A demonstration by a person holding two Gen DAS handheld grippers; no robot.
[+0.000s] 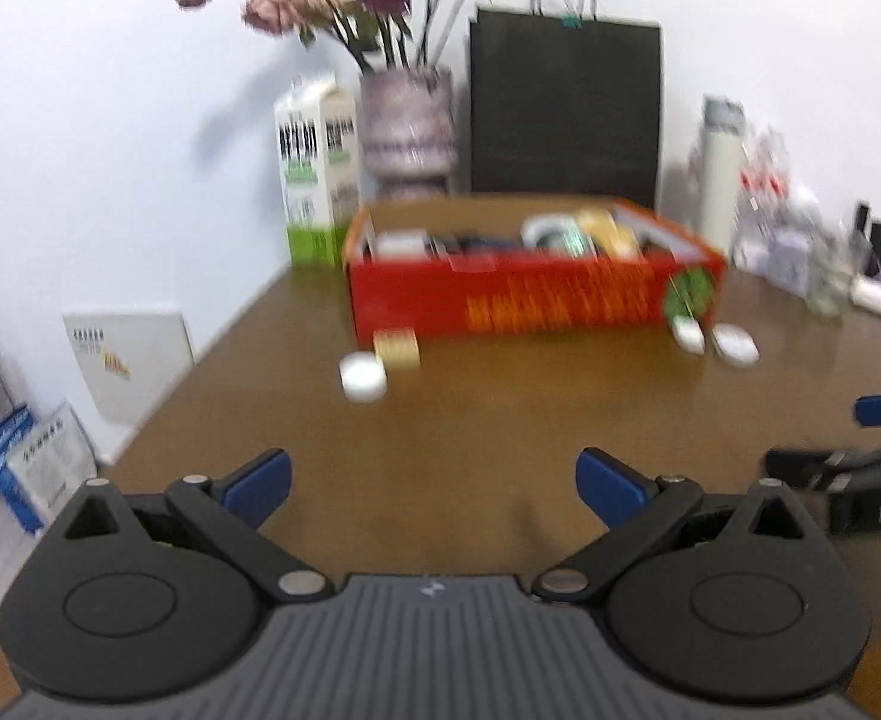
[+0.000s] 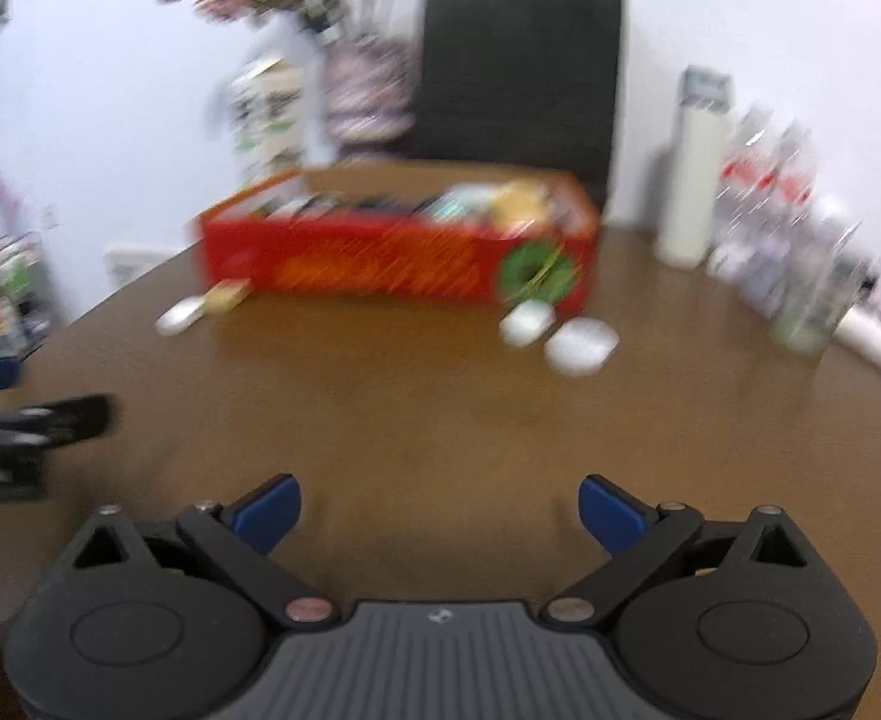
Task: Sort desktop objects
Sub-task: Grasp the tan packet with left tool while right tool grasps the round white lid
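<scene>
A red box (image 1: 530,294) holding several small items stands mid-table; it also shows in the right wrist view (image 2: 392,264). In front of it lie a white round object (image 1: 363,377), a small yellow packet (image 1: 398,348) and two white cases (image 1: 734,343). The right wrist view shows the same white object (image 2: 179,317), packet (image 2: 227,295) and cases (image 2: 581,345). My left gripper (image 1: 434,483) is open and empty above the brown table (image 1: 500,432). My right gripper (image 2: 440,510) is open and empty, and shows at the left view's right edge (image 1: 860,468). Both views are blurred.
Along the wall stand a milk carton (image 1: 317,177), a vase of flowers (image 1: 407,126), a black paper bag (image 1: 563,108), a white bottle (image 1: 719,174) and clear wrapped items (image 1: 800,234). Boxes lie on the floor at left (image 1: 32,462).
</scene>
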